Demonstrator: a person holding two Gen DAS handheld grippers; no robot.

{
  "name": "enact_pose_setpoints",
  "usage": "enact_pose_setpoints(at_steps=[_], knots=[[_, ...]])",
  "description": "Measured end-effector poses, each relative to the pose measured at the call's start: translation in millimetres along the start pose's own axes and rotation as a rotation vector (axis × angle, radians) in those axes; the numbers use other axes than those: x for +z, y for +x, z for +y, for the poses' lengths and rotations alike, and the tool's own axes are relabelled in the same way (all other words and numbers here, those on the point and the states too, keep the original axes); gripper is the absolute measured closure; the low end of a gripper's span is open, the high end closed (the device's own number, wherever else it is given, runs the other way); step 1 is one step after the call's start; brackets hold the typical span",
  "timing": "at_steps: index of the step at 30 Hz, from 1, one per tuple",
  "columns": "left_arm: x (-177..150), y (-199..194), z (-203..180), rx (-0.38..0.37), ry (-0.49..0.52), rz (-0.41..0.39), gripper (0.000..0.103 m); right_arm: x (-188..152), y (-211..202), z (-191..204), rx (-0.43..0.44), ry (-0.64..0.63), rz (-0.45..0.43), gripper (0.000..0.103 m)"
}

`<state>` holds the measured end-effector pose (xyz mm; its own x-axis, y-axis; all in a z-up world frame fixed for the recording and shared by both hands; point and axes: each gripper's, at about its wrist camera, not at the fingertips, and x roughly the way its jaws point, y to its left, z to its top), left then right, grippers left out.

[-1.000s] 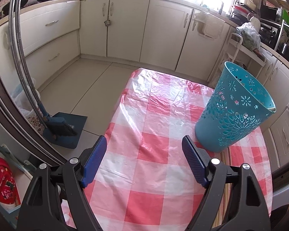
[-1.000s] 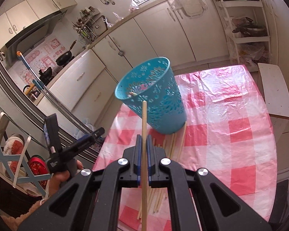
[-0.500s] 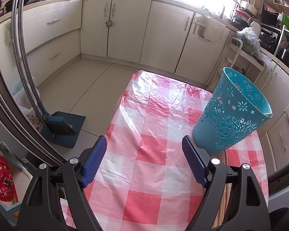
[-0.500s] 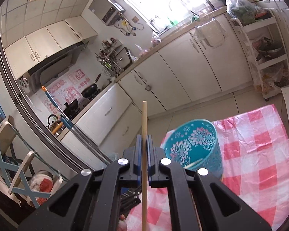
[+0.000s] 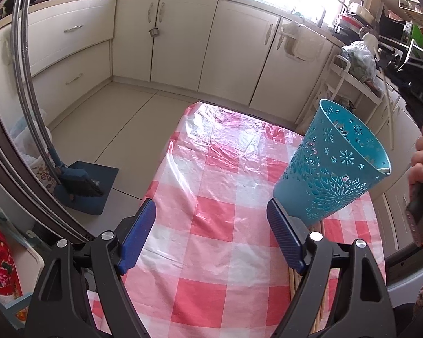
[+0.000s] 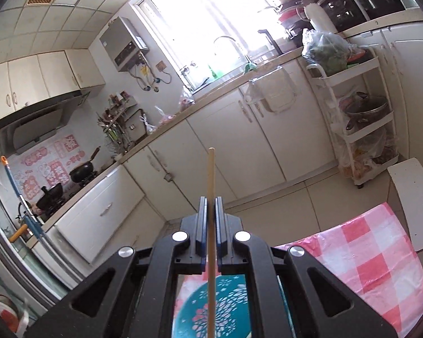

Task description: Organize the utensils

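While a chopstick is pinched in the right gripper | left gripper is held wide open, empty | basket is seen alongside

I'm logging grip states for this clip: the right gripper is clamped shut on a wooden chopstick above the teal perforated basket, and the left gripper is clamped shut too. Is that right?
Not quite. The left gripper is open, its blue pads wide apart over the red-and-white checked tablecloth with nothing between them, as the left wrist view shows. The rest holds: the right gripper is shut on the wooden chopstick above the teal perforated basket.

The right claw's frame hides most of the blue basket.
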<state>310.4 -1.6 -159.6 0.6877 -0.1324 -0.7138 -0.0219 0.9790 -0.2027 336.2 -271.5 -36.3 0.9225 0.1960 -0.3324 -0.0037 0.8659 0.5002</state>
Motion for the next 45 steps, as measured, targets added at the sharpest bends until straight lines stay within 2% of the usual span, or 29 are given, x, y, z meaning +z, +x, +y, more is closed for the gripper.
enact_pose_setpoints(at_steps=[8, 9, 11, 17, 21, 25, 29, 33, 36, 40, 45], knots=[[1, 2, -6, -0.002, 0.014, -0.004, 0.024, -29, 8, -6, -0.016, -0.088, 0.078, 0.096], [1, 2, -7, -0.001, 0.017, -0.004, 0.024, -33, 7, -6, -0.014, -0.099, 0.089, 0.093], [0, 3, -7, 0.004, 0.025, -0.004, 0.023, -39, -2, -5, -0.011, -0.116, 0.102, 0.087], [-1, 5, -4, 0.027, 0.019, 0.000, 0.023, -43, -47, 1, 0.001, -0.162, 0.094, 0.086], [-3, 5, -2, 0.045, 0.022, -0.007, 0.022, -46, -85, 1, 0.001, -0.176, 0.089, 0.079], [-6, 2, -1, 0.058, 0.028, -0.016, 0.022, -67, -114, -4, -0.027, -0.205, 0.135, 0.075], [-7, -1, -2, 0.066, 0.039, -0.025, 0.022, -102, -127, -22, -0.083, -0.196, 0.230, 0.075], [-9, -2, -5, 0.073, 0.051, -0.029, 0.022, -140, -117, -45, -0.152, -0.154, 0.373, 0.075], [-10, -2, -5, 0.076, 0.058, -0.030, 0.021, -156, -101, -53, -0.184, -0.161, 0.454, 0.075], [-10, -3, -5, 0.077, 0.062, -0.029, 0.021, -166, -75, -54, -0.219, -0.196, 0.512, 0.078], [-11, 0, -5, 0.072, 0.062, -0.015, 0.020, -177, -51, -63, -0.279, -0.197, 0.541, 0.084]])
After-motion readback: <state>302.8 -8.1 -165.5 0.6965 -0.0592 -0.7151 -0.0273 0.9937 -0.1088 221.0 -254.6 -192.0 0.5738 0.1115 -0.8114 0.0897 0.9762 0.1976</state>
